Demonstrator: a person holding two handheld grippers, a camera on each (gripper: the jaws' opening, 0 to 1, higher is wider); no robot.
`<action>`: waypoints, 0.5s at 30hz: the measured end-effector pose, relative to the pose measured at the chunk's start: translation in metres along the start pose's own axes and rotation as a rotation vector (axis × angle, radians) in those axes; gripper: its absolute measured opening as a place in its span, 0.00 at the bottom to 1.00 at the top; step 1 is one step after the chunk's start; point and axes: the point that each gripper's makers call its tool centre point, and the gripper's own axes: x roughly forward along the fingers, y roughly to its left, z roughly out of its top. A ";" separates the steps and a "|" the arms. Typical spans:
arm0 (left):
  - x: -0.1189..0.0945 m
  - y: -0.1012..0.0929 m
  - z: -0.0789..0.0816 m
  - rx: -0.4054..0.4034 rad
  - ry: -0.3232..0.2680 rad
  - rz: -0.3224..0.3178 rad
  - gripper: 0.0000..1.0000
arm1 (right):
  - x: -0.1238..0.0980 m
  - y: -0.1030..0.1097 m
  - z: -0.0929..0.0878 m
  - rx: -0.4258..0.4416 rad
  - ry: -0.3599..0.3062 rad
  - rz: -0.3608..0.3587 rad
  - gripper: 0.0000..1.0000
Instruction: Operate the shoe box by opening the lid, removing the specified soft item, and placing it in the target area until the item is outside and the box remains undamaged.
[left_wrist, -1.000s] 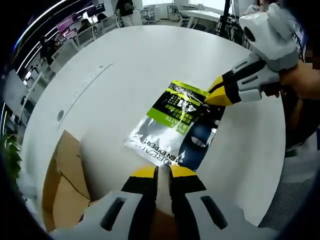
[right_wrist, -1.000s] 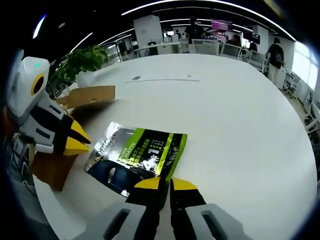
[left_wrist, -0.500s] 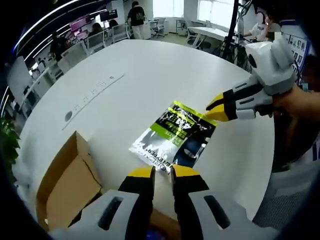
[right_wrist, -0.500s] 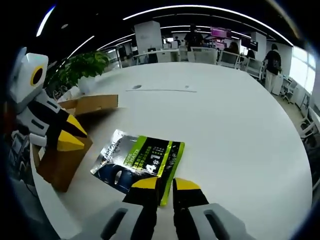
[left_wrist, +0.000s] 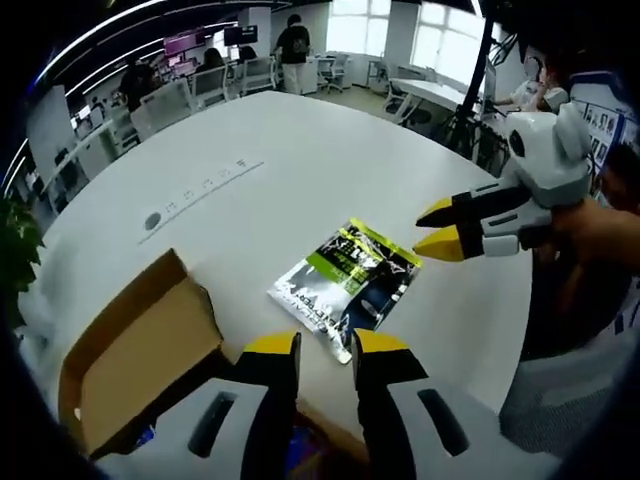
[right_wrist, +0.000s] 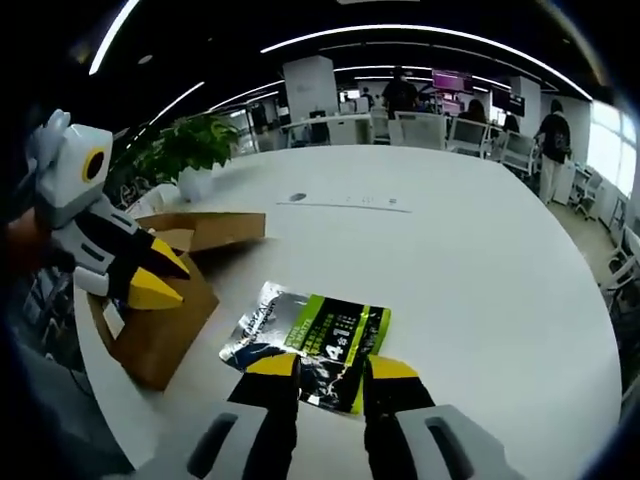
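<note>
The right gripper (right_wrist: 333, 368) hovers above the near edge of the foil pouch (right_wrist: 310, 344), jaws parted and empty. The left gripper (left_wrist: 326, 346) is likewise parted, holding nothing, near the shoe box (left_wrist: 140, 360). The pouch lies flat on the white table (left_wrist: 300, 160), just beside the open box, outside it. Judgement: the item sits placed, so both grippers stand clear of it.

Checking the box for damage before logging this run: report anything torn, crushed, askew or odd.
Nothing stands out. The cardboard box sits on the white table with its lid open and no visible tears. The glossy packet lies flat on the table beside the box. Both grippers, left and right, are open above it.
</note>
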 end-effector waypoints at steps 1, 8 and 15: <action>-0.003 0.001 -0.001 -0.004 -0.003 0.000 0.21 | -0.001 0.004 0.002 -0.007 -0.006 0.009 0.24; -0.016 0.008 -0.011 -0.013 -0.011 0.008 0.27 | -0.006 0.028 0.013 -0.040 -0.014 0.059 0.31; -0.039 0.017 -0.013 -0.058 -0.060 0.016 0.30 | -0.008 0.057 0.029 -0.060 -0.028 0.122 0.36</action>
